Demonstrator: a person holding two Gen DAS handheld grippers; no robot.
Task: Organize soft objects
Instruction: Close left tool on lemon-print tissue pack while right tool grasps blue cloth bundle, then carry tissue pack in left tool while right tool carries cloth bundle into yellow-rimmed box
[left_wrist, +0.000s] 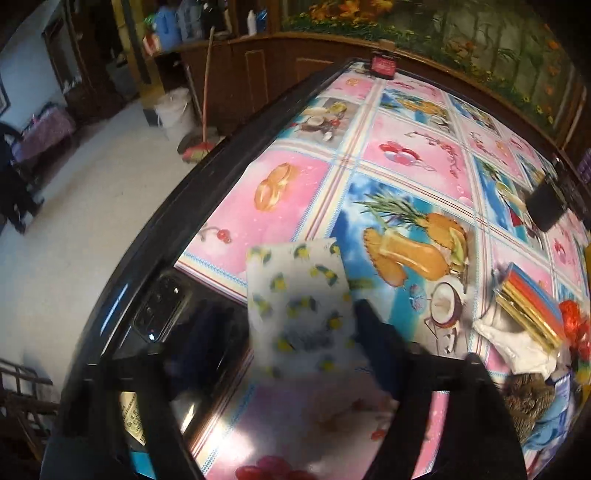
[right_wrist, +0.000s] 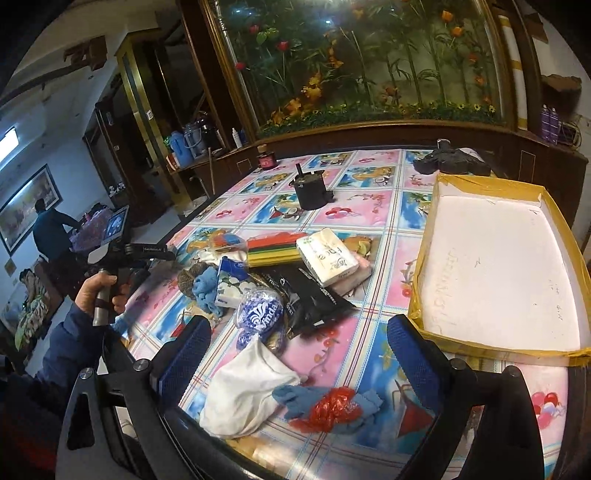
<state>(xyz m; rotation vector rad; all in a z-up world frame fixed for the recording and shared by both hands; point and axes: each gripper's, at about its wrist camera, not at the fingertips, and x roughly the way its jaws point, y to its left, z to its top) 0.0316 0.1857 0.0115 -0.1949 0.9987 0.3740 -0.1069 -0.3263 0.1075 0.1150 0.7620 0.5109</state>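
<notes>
A white soft pack with a lemon print (left_wrist: 295, 280) sits between the fingers of my left gripper (left_wrist: 295, 317), which closes on it near the table's left edge. My right gripper (right_wrist: 299, 354) hangs open over a white cloth (right_wrist: 240, 395), a blue cloth (right_wrist: 295, 398) and a red plastic bag (right_wrist: 332, 406), touching none. Beyond lie a blue-and-white wrapped pack (right_wrist: 258, 314), a black bag (right_wrist: 314, 299), a white tissue pack (right_wrist: 328, 254) and a stack of coloured cloths (right_wrist: 273, 247). A yellow-taped box with a white inside (right_wrist: 498, 280) stands empty at the right.
A black machine part (right_wrist: 310, 192), a small red jar (right_wrist: 266, 158) and a black bundle (right_wrist: 450, 162) stand farther back. A phone (left_wrist: 162, 306) lies on the table's dark rim (left_wrist: 207, 173). A hand (right_wrist: 99, 291) holds the left gripper's handle. A person (right_wrist: 51, 232) stands far off.
</notes>
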